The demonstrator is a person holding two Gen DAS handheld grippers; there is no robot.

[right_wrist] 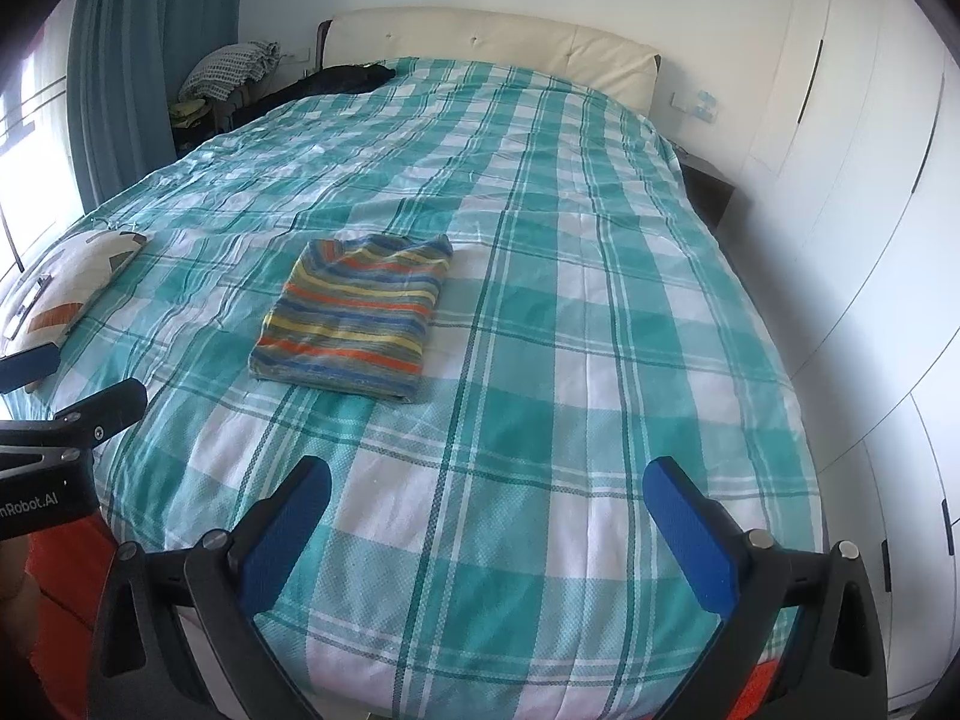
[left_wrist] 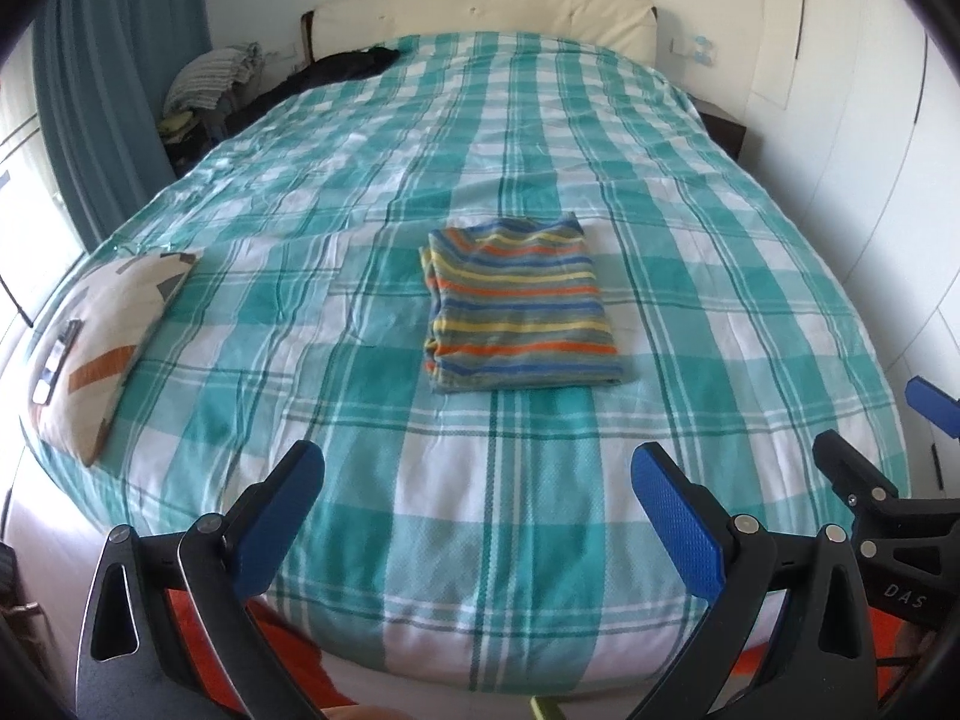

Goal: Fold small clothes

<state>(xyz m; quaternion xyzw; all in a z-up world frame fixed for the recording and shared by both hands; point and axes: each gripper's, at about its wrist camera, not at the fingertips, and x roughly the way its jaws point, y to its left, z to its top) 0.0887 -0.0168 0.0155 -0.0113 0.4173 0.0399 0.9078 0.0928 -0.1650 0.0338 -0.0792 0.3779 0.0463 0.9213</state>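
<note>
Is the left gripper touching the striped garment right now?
Apart. The left wrist view shows the left gripper open, with bare checked bedspread between its fingertips and the folded striped garment.

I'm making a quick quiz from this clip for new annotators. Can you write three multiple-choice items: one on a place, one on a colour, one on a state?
1. Where does the striped garment lie?
A. on the bedspread
B. on the pillow
C. in a gripper

2. What colour are the gripper pads?
A. red
B. blue
C. white

3. How is the garment?
A. spread flat
B. crumpled
C. folded into a rectangle

Key: A, it rests mid-bed; B, the left gripper and the right gripper show blue pads; C, its edges are stacked.
</note>
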